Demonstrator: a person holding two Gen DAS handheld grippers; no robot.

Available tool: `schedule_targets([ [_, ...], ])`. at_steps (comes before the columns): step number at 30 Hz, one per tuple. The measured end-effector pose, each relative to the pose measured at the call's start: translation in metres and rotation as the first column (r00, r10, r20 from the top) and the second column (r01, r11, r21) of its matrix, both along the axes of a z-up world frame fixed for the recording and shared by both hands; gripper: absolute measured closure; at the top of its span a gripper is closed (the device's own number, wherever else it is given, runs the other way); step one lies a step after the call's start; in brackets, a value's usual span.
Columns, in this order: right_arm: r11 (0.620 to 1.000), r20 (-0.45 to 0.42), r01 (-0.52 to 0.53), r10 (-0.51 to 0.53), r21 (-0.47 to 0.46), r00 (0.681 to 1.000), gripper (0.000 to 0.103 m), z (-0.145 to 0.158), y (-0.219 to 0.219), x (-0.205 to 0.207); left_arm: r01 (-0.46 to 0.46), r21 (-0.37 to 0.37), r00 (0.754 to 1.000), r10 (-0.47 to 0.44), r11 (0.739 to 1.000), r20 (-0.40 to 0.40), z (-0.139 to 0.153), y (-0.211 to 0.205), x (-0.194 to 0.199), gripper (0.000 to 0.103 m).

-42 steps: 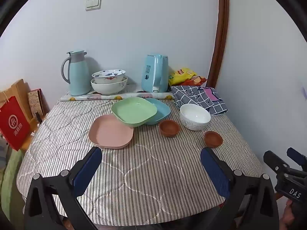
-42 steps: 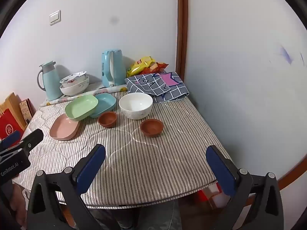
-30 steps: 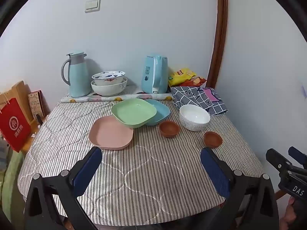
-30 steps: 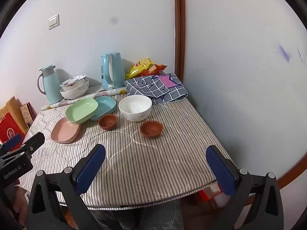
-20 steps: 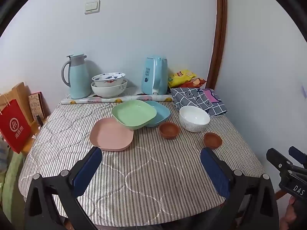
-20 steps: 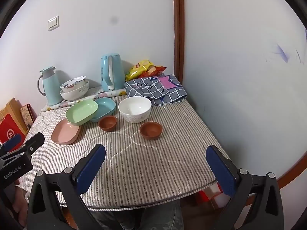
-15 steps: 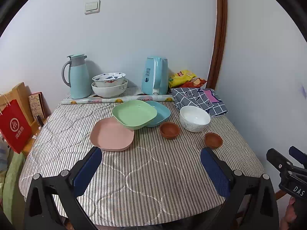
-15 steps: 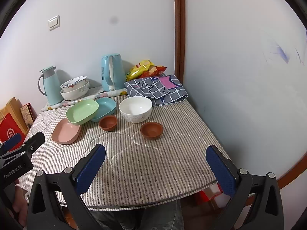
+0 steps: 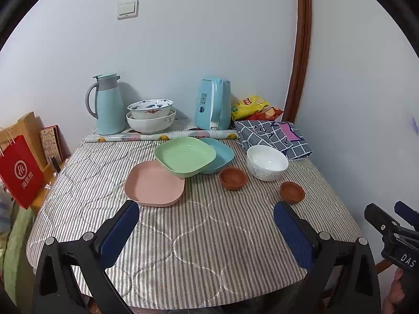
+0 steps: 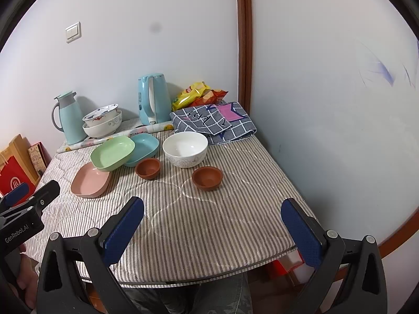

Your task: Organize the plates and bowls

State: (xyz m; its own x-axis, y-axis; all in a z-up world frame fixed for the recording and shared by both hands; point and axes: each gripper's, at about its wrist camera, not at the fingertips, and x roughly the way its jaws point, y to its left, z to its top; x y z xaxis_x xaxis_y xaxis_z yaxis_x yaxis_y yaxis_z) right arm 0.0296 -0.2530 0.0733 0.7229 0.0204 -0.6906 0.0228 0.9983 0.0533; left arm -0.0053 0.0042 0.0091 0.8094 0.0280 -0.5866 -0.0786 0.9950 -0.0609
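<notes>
Left gripper [image 9: 205,216] hangs wide open and empty at the bench's [image 9: 183,248] near edge. Mid-frame, pink plate [image 9: 154,183], green plate [image 9: 185,155] overlapping blue plate [image 9: 222,154], brown bowls [image 9: 233,178] and white bowl [image 9: 267,162] lie scattered, unstacked. Right gripper [image 10: 212,221] is likewise spread and empty, likely lined up for a first pick.

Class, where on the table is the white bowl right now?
The white bowl sits right of centre, just in front of the checked cloth, between the two small brown bowls.

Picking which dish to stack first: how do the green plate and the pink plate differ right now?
The green plate sits tilted, propped across the pink plate and the blue plate; the pink plate lies flat on the tablecloth. Green looks deeper, pink shallower and nearer the grippers. Both are rounded squares and empty.
</notes>
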Motion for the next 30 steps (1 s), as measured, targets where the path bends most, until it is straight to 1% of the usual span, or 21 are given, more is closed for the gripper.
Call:
schedule_targets([
  [30, 1.000, 0.012, 0.000, -0.001, 0.010, 1.000, 0.000, 0.0002, -0.0015, -0.0050, 0.001, -0.006, 1.000, -0.001, 1.000, 0.003, 0.0004, -0.0023, -0.0005, 0.000],
])
